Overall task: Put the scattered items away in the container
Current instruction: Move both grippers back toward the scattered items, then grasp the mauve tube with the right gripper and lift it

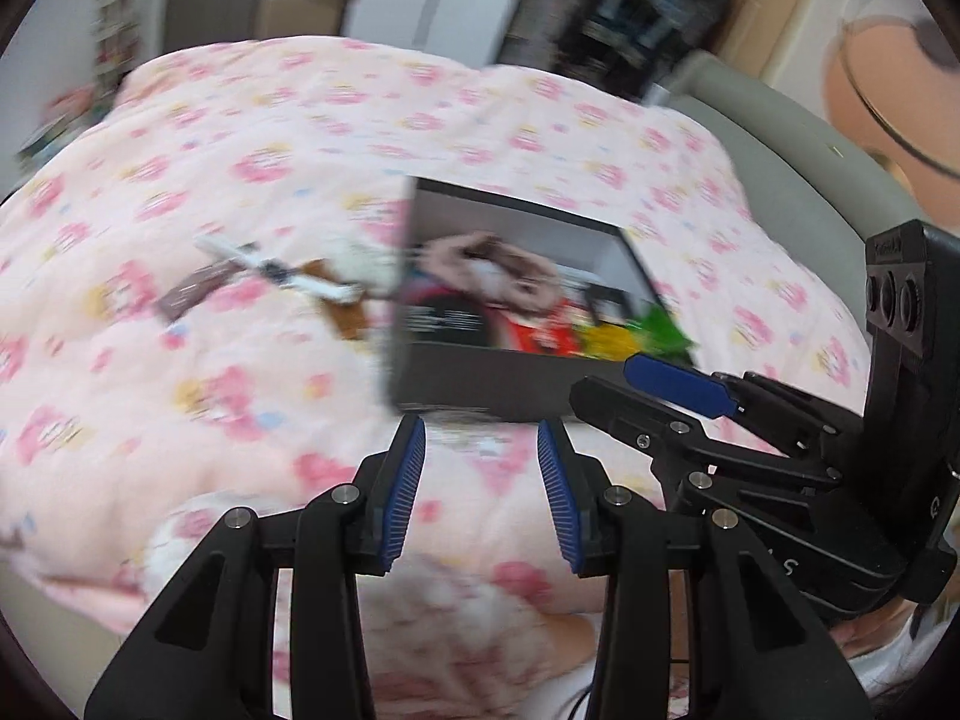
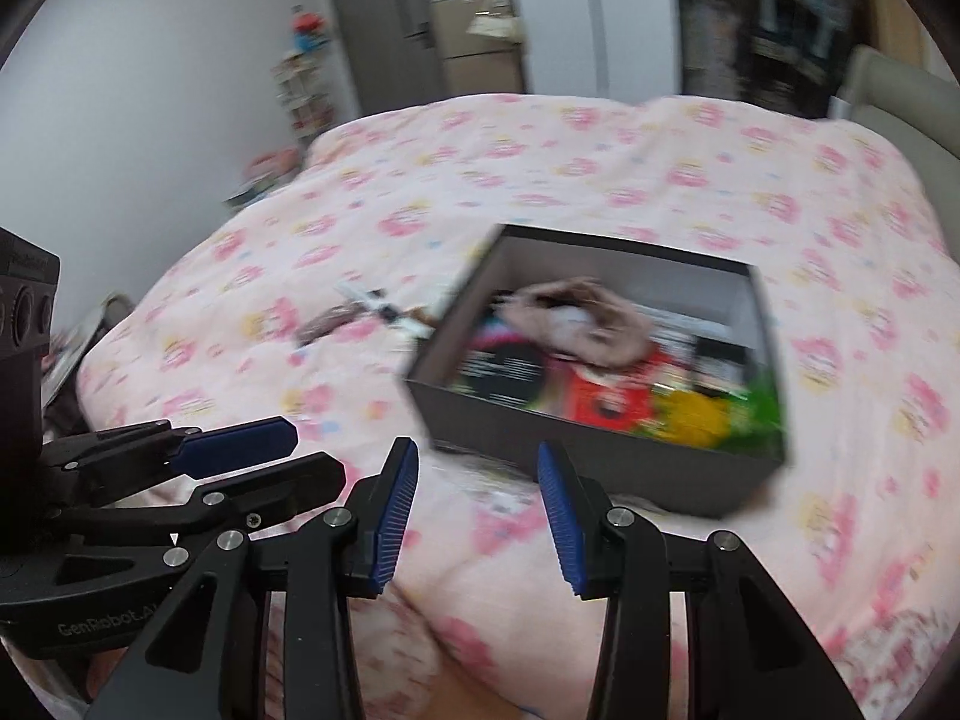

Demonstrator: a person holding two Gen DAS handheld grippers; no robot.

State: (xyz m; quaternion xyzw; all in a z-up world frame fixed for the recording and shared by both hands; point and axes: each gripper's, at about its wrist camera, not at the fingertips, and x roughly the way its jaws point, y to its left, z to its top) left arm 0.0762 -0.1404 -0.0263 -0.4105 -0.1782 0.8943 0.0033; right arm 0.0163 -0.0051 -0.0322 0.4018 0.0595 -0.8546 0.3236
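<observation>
While both tools hang with jaws apart and empty, left tool (image 1: 480, 480) and right tool (image 2: 477, 495), the dark box (image 2: 606, 462) sits part-filled on the bed (image 2: 600, 168); a few blurred items (image 2: 372, 315) lie just left of it.

Both my cams are smeared with motion blur; the box (image 2: 600, 462) and the stuff in it are mush. Soft, even indoor light, no glare. Around the box, fisheye bends the room into dark corners.
</observation>
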